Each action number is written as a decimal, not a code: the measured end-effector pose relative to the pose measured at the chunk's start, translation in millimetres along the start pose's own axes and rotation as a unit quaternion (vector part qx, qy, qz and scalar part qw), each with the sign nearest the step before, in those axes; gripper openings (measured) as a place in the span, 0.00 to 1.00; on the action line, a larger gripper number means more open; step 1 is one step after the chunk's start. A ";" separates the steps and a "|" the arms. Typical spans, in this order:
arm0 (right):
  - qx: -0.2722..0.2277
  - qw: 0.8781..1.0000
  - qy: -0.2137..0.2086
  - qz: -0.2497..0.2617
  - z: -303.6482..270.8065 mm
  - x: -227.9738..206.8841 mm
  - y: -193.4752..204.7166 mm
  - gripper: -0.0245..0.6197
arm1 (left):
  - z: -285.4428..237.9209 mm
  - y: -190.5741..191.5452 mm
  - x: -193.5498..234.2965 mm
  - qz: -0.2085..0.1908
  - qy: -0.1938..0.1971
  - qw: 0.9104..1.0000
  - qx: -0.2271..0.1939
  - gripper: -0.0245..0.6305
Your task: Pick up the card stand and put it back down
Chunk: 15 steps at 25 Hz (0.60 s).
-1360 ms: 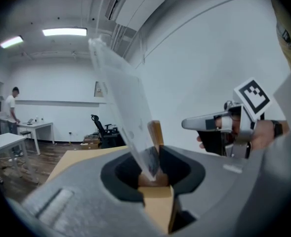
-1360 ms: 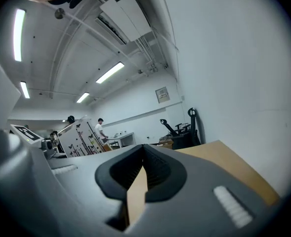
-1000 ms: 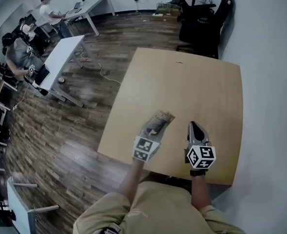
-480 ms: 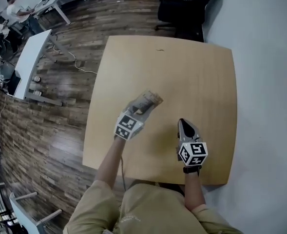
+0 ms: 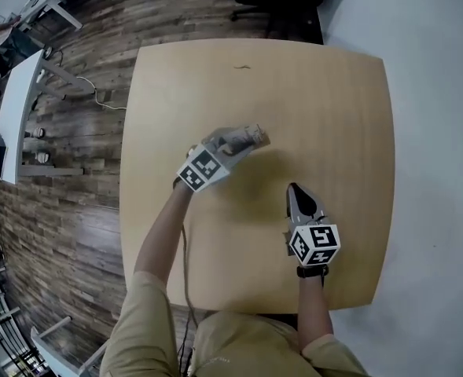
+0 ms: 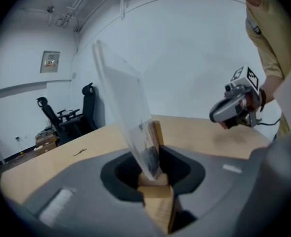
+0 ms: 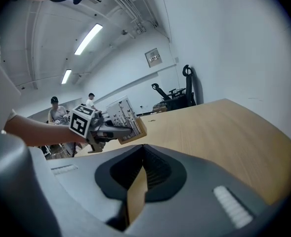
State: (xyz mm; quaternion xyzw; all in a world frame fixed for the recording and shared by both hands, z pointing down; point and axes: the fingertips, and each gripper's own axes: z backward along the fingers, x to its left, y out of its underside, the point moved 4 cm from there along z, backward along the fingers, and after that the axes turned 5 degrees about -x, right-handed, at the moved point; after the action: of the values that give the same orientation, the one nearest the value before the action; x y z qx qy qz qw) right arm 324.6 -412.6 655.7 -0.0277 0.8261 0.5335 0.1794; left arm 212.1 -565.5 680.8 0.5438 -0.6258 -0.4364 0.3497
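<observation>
The card stand (image 5: 254, 137) is a small wooden block with a clear upright panel. My left gripper (image 5: 236, 141) is shut on its wooden base and holds it tilted, a little above the wooden table (image 5: 325, 100). In the left gripper view the panel (image 6: 128, 107) rises from between the jaws of the left gripper (image 6: 153, 182). My right gripper (image 5: 295, 190) hovers low over the table to the right, shut, with nothing between its jaws. From the right gripper view, the right gripper (image 7: 137, 180) looks at the left gripper (image 7: 120, 131) carrying the stand (image 7: 125, 117).
The table's front edge (image 5: 239, 309) lies close to the person's body. Office chairs (image 6: 68, 120) stand beyond the far edge. White desks (image 5: 15, 108) and wood flooring lie to the left, a white wall to the right.
The left gripper has carried the card stand farther in over the table and to the right. The right gripper has stayed about where it was.
</observation>
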 end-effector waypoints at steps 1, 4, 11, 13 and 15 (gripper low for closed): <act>0.001 1.000 -0.002 0.002 -7.1 -2.9 -0.7 0.04 | -11.1 3.6 6.8 -0.012 0.018 1.000 0.001 0.19; 0.008 1.000 -0.006 0.004 -24.7 -11.4 1.6 0.04 | -41.2 18.3 21.3 -0.048 0.075 0.996 0.022 0.19; 0.017 1.000 0.005 -0.008 -28.5 -21.6 16.3 0.04 | -75.1 39.0 14.7 -0.065 0.172 0.983 0.029 0.19; 0.018 1.000 0.006 -0.008 -27.7 -23.0 16.8 0.04 | -80.6 43.1 12.0 -0.069 0.180 0.981 0.033 0.19; 0.018 1.000 0.006 -0.008 -27.0 -23.2 17.3 0.04 | -84.2 48.9 8.2 -0.069 0.183 0.980 0.040 0.19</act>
State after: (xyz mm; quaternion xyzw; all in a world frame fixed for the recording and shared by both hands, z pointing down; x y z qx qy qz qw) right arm 335.0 -432.6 688.3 -0.0347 0.8363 0.5170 0.1793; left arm 269.3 -586.2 757.4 0.6697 -0.5291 -0.3278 0.4052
